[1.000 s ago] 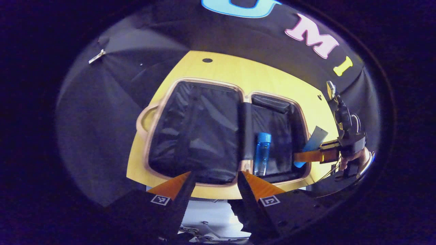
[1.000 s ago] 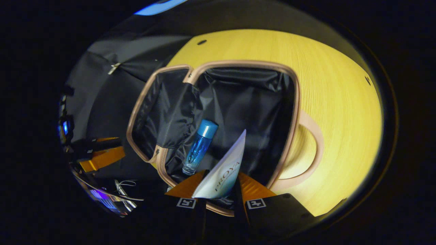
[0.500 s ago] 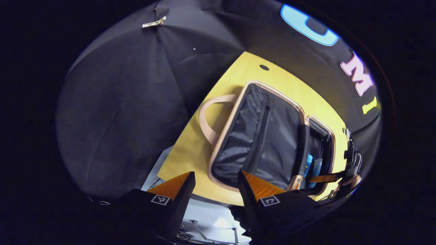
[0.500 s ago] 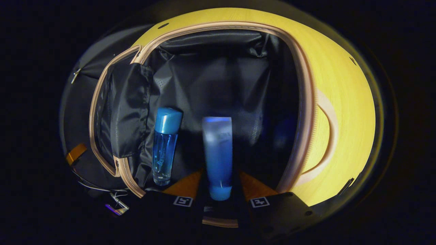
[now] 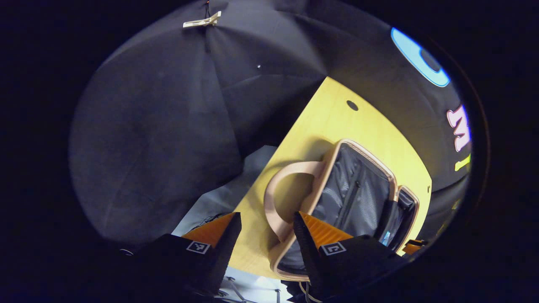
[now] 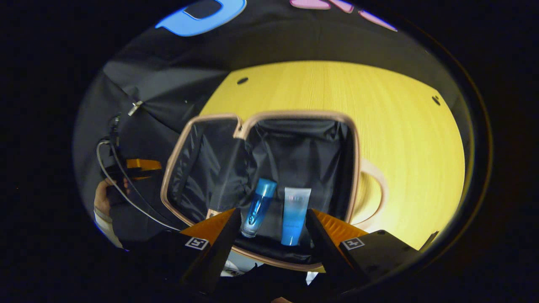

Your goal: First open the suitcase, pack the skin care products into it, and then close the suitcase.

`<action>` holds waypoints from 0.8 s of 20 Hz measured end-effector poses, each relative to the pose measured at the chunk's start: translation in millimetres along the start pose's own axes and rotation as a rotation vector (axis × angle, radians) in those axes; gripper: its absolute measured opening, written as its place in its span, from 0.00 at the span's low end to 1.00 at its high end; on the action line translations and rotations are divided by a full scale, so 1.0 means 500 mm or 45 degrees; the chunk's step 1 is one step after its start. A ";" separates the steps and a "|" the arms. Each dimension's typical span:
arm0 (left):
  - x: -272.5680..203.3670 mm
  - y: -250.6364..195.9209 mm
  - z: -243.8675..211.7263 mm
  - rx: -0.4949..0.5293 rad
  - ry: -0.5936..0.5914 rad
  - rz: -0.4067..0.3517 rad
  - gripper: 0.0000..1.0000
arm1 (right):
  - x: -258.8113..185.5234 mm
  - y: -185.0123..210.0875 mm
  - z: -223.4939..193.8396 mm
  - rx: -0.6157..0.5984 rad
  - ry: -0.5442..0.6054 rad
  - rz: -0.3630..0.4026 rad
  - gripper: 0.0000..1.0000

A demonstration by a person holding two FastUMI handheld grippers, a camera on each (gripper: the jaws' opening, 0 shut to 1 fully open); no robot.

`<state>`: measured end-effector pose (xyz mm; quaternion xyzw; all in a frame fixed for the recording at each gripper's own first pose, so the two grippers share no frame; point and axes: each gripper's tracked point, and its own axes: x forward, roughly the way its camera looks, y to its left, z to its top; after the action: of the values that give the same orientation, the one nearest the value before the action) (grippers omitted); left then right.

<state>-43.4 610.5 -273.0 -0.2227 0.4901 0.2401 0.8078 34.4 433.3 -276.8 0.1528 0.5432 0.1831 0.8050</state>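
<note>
One yellow tabletop (image 6: 404,139) carries one suitcase (image 6: 294,115), lying open with both black-lined halves exposed and two tan handles, one per side. Two skin care products lie side by side in its right half: one blue bottle (image 6: 257,206) and one blue tube (image 6: 294,214). Your right tool (image 6: 269,229) is spread wide, empty, just above them. Your left tool (image 5: 265,235) is likewise spread, holding nothing, over the left handle (image 5: 278,198).

dim booth, table (image 6: 400,126) brightly lit from above; strong fisheye warping at edges; suitcase (image 6: 294,155) lining dark.
</note>
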 end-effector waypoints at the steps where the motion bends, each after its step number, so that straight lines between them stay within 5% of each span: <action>1: 0.019 -0.002 0.002 0.014 0.021 0.005 0.80 | -0.018 0.000 0.014 0.002 -0.037 0.006 0.97; 9: 0.143 -0.013 -0.015 0.048 0.215 0.035 0.77 | -0.079 -0.043 0.018 0.018 -0.122 -0.045 0.97; 12: 0.141 -0.012 -0.003 0.129 0.171 0.046 0.19 | -0.099 -0.066 0.026 0.048 -0.159 -0.064 0.97; 16: 0.091 -0.040 0.011 0.079 0.116 -0.037 0.10 | -0.122 -0.087 0.042 0.029 -0.220 -0.074 0.97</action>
<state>-9.3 605.9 -309.0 -0.2152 0.5302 0.2027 0.7946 38.7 365.8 -238.7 0.1615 0.4779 0.1396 0.8521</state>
